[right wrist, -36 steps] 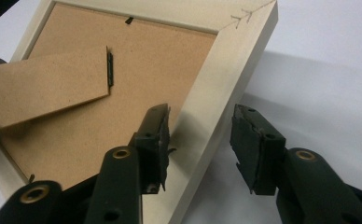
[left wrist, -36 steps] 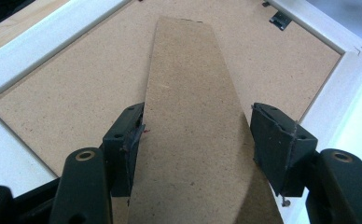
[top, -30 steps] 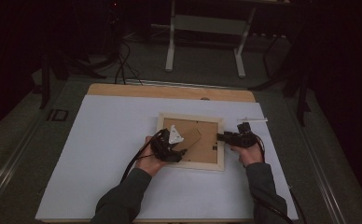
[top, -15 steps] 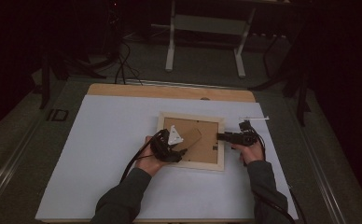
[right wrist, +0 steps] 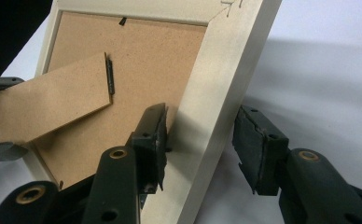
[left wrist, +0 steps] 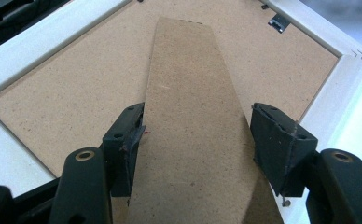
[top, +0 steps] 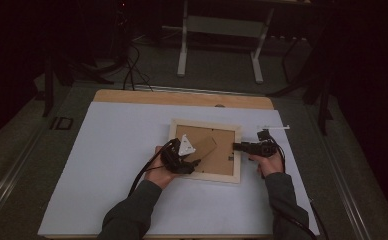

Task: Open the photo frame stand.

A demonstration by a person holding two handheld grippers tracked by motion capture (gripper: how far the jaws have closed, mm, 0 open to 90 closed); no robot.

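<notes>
Frame (top: 206,150): face down on the desk (top: 107,165).
Left tongs (left wrist: 195,140): open, straddling the cardboard stand (left wrist: 193,116), right pad clear.
Right tongs (right wrist: 200,140): open, astride the frame's rail, not gripping.

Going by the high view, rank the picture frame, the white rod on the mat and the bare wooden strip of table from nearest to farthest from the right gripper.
1. Picture frame: the right gripper straddles its right rail.
2. White rod: just beyond the gripper, on the white mat.
3. Wooden table strip: along the far edge.

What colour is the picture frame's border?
Off-white border, clearest in the right gripper view.
</notes>
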